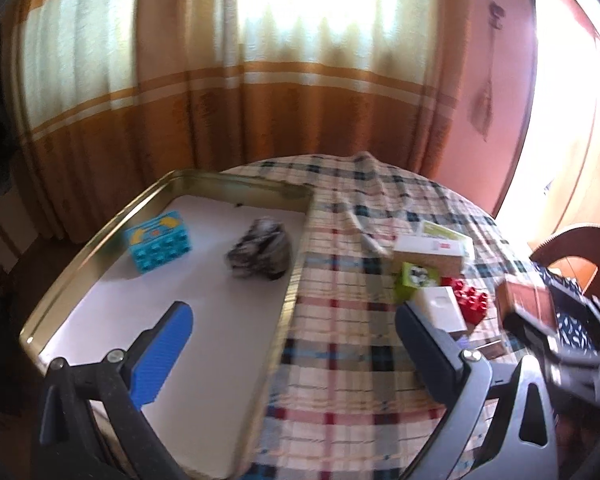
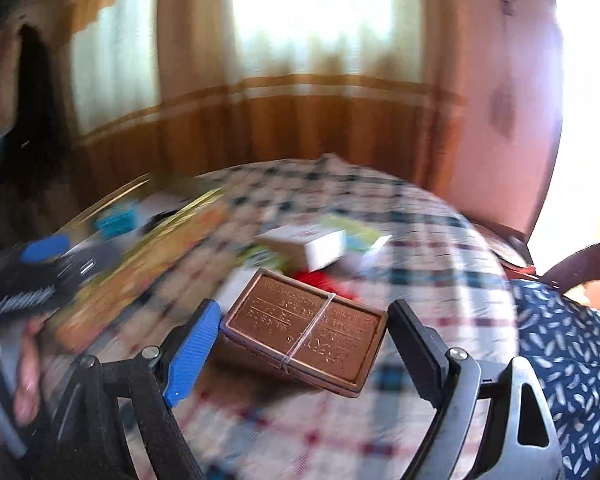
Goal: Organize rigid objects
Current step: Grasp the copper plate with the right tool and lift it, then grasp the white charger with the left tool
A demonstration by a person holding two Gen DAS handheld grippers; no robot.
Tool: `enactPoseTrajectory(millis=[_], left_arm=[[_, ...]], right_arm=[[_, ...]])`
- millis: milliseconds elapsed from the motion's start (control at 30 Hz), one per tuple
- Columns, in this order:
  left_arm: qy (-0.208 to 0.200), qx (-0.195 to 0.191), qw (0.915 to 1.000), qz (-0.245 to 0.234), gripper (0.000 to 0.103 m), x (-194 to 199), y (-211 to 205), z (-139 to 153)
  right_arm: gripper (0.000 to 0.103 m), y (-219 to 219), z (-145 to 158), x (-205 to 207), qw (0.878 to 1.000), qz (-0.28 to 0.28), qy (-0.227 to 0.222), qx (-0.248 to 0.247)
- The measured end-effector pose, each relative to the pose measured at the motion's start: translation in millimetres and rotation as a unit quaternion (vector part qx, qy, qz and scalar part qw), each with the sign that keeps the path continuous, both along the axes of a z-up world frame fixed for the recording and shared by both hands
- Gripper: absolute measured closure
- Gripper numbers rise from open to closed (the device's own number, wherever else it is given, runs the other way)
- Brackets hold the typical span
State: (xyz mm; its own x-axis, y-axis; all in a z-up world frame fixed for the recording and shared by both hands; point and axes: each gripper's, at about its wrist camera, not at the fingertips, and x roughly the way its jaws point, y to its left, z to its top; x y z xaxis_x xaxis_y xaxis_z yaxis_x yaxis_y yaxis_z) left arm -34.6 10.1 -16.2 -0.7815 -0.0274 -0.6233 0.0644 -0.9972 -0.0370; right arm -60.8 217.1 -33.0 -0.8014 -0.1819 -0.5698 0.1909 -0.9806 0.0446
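- Right gripper (image 2: pixel 304 332): jaws spread wide and clamped on the short ends of a brown embossed tin (image 2: pixel 306 330); tin tilted and raised clear of the checked cloth on the table (image 2: pixel 440 240); thin band visible round its middle.
- Left gripper (image 1: pixel 294 330): jaws released, nothing between them; poised over the near right rim of the gold tray (image 1: pixel 296 280), at the left of the table.
- Tray contents: blue toy block (image 1: pixel 158 246) at far left, dark mottled object (image 1: pixel 260 250) toward the far right; white floor bare in the near half.
- Unsorted pile, right of tray: cardboard box (image 1: pixel 432 254), green cube (image 1: pixel 414 282), white box (image 1: pixel 440 308), red brick (image 1: pixel 470 304).
- Step judged in hand: carrying the tin leftward to the tray.
- Next move calls for: clearing the tray rim, levelling the tin, lowering onto bare floor, then releasing.
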Motion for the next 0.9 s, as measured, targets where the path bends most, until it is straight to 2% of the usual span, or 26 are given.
enactPoseTrajectory(millis=[67,267,400,600,867,900], left_arm=[[-0.006,-0.010,0.9998,-0.013,0.000,-8.3,15.1,-2.8],[-0.015,-0.003,0.9993,-0.034,0.000,-27.7,42.5,-11.2],[-0.035,0.004,0.9983,-0.047,0.000,-40.2,54.8,-21.7],[-0.051,-0.011,0.9969,-0.060,0.000,-52.4,67.8,-31.1],[-0.044,0.002,0.9957,-0.081,0.002,-50.5,75.2,-31.0],[-0.042,-0.006,0.9955,-0.085,0.002,-49.2,78.6,-31.1]], right_arm=[[0.016,9.2,-1.0,-13.0,1.000,-0.022,-0.003,-0.008],[0.016,29.1,2.1,-35.8,0.997,-0.064,-0.002,-0.031],[0.016,35.0,3.7,-37.3,0.997,-0.071,-0.001,-0.031],[0.016,40.5,-1.8,-41.3,0.996,-0.078,-0.008,-0.037],[0.016,36.8,-3.5,-41.9,0.997,-0.074,-0.011,-0.028],[0.016,37.5,-3.7,-42.0,0.997,-0.075,-0.012,-0.030]])
